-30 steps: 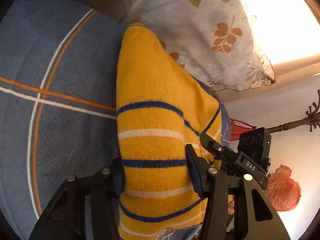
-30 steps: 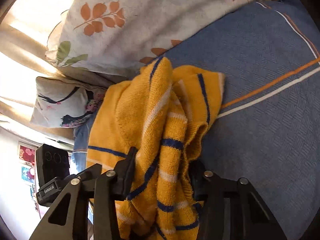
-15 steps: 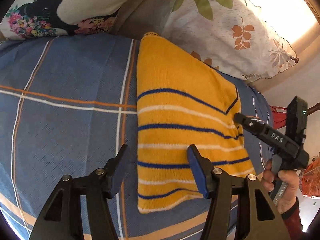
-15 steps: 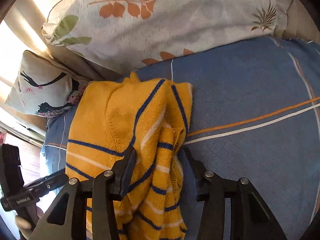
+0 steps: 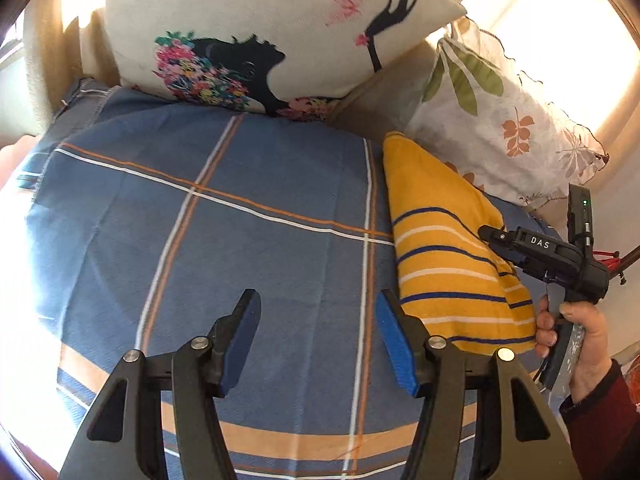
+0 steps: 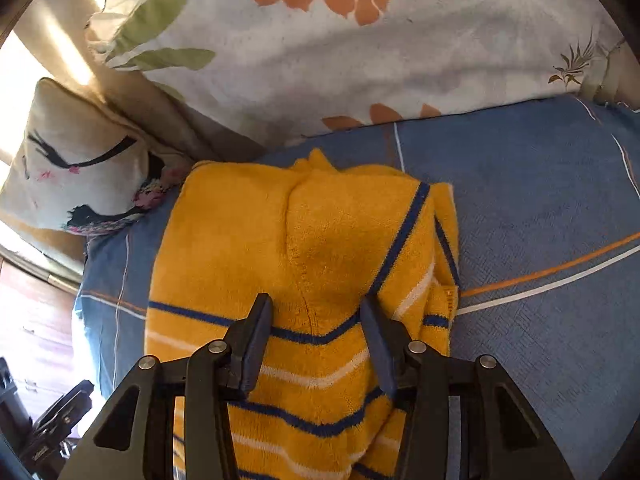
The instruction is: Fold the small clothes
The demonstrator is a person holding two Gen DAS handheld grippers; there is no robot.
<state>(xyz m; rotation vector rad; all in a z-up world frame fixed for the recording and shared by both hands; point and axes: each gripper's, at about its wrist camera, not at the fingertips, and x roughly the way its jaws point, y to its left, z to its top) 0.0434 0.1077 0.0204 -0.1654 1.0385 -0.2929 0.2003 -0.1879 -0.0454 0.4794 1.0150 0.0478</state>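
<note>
Knitwear, a fuzzy yellow sweater (image 6: 304, 256) with blue and white stripes, lies folded on the woven plaid bedspread (image 5: 240, 248), under the right gripper (image 6: 316, 336) with spread jaws, just right of the left gripper (image 5: 316, 336), likewise spread.

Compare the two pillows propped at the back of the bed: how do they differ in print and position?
The silhouette pillow carries a black woman's profile with bright flowers and pink butterflies; the leaf-print pillow shows green and orange leaves. The silhouette pillow sits away from the yellow striped sweater; the leaf-print pillow sits right behind it. The leaf-print pillow has a wavy, frilled edge; the silhouette pillow's edge is plain. Both are cream-white and rest on the blue plaid bedspread.
</note>
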